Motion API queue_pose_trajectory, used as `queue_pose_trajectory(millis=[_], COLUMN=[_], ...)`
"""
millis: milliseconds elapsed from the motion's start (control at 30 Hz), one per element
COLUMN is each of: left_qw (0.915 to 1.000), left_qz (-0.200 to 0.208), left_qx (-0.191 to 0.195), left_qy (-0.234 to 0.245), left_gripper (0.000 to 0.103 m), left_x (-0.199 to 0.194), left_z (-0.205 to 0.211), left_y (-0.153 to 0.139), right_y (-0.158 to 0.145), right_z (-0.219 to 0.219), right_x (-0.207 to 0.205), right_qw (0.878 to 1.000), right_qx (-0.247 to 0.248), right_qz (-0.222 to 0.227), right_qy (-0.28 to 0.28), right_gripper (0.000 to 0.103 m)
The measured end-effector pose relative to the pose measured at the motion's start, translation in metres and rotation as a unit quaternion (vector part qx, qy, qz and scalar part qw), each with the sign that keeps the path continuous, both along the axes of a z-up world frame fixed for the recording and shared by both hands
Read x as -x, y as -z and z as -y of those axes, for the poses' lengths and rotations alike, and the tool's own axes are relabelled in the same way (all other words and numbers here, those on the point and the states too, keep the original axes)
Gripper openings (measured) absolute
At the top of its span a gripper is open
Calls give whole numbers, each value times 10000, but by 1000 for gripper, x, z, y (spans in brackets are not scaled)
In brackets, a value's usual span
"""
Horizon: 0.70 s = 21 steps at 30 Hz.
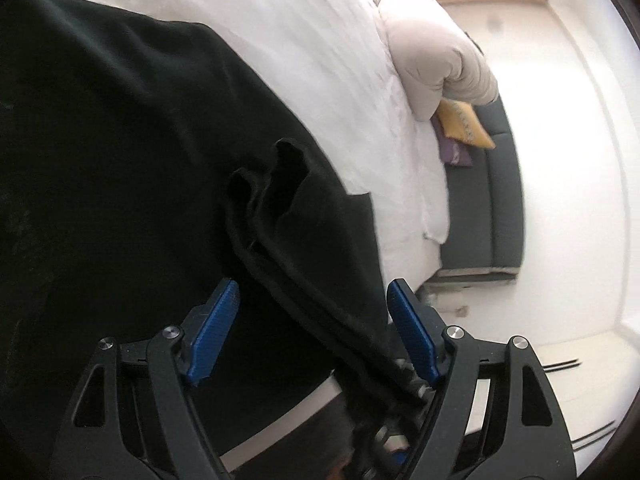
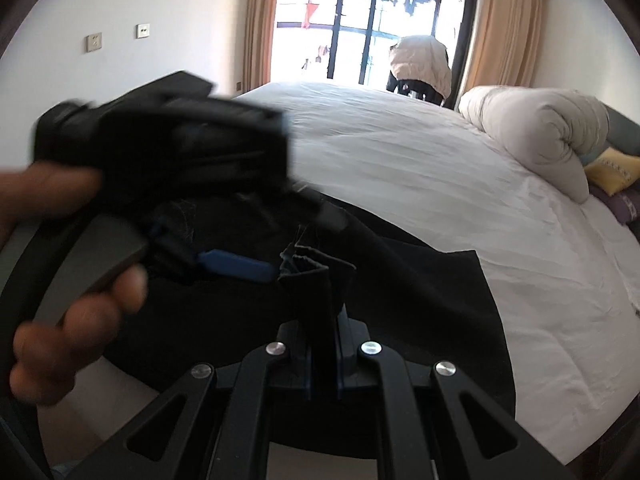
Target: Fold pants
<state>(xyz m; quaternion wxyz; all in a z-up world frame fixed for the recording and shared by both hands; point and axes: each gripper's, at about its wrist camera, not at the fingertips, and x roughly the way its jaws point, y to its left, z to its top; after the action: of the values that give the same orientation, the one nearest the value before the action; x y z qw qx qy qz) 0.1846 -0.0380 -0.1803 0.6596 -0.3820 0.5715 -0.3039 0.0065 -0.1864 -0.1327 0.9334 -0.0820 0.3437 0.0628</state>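
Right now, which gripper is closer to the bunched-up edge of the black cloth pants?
Right. The right gripper is clamped shut on the bunched edge of the black cloth pants. The left gripper is open, its blue fingers on either side of the fabric, not squeezing.

Black soft-fabric pants [image 1: 120, 152] are seen spread over the white-sheeted bed [image 1: 304, 40], w/ a bunched fold of the same cloth [image 1: 288, 200] raised near the bed's edge. The left gripper w/ blue ribbed pads [image 1: 314, 292] is held wide open over the bed; the fold runs betw. the pads, untouched by either. A rolled beige quilt [image 1: 436, 64] is seen at the bed's far end, a yellow cushion [image 1: 464, 122] and purple cushion [image 1: 456, 152] just beside it.
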Motion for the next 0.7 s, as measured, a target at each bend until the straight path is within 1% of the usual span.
queue_pose_trajectory(millis=[67, 133, 167, 200, 233, 267, 300, 333, 400, 433, 533, 633, 700], left_qw=[9999, 9990, 9987, 9983, 9979, 9976, 9975, 9977, 9979, 9982, 9987, 9991, 9994], left_qz=[-150, -345, -393, -413, -447, -481, -480, -410, -297, -214, 37, 185, 234], left_qx=[31, 254, 310, 376, 420, 441, 470, 483, 496, 501, 386, 243, 142], left_qy=[47, 141, 136, 140, 187, 215, 221, 236, 275, 265, 326, 303, 204], left_gripper=[75, 74, 69, 59, 31, 25, 23, 16, 13, 10, 7, 7, 7], left_x=[-9, -12, -12, -13, -13, -13, -14, -14, -15, -16, -17, -25, -26], left_z=[7, 10, 11, 11, 12, 12, 12, 11, 6, -1, -18, -34, -53], left_y=[8, 19, 23, 26, 29, 32, 32, 31, 26, 21, 7, -1, -3], right_y=[1, -1, -3, -5, -7, -9, -9, -9, -8, -8, -11, -12, -12], right_z=[-4, -6, -8, -9, -12, -15, -18, -21, -26, -30, -45, -63, -74], right_x=[3, 4, 5, 6, 8, 11, 13, 15, 17, 18, 18, 14, 9], right_qw=[9999, 9998, 9995, 9993, 9988, 9983, 9978, 9973, 9959, 9954, 9930, 9908, 9896], right_qx=[77, 156, 227, 266, 331, 407, 483, 560, 695, 735, 878, 943, 937], right_qz=[59, 137, 218, 272, 345, 407, 429, 451, 502, 530, 610, 654, 658], right_qy=[-59, -60, -50, -48, -61, -90, -123, -176, -275, -322, -511, -723, -867], right_gripper=[9, 9, 9, 9, 9, 9, 9, 9, 9, 9, 9, 9, 9])
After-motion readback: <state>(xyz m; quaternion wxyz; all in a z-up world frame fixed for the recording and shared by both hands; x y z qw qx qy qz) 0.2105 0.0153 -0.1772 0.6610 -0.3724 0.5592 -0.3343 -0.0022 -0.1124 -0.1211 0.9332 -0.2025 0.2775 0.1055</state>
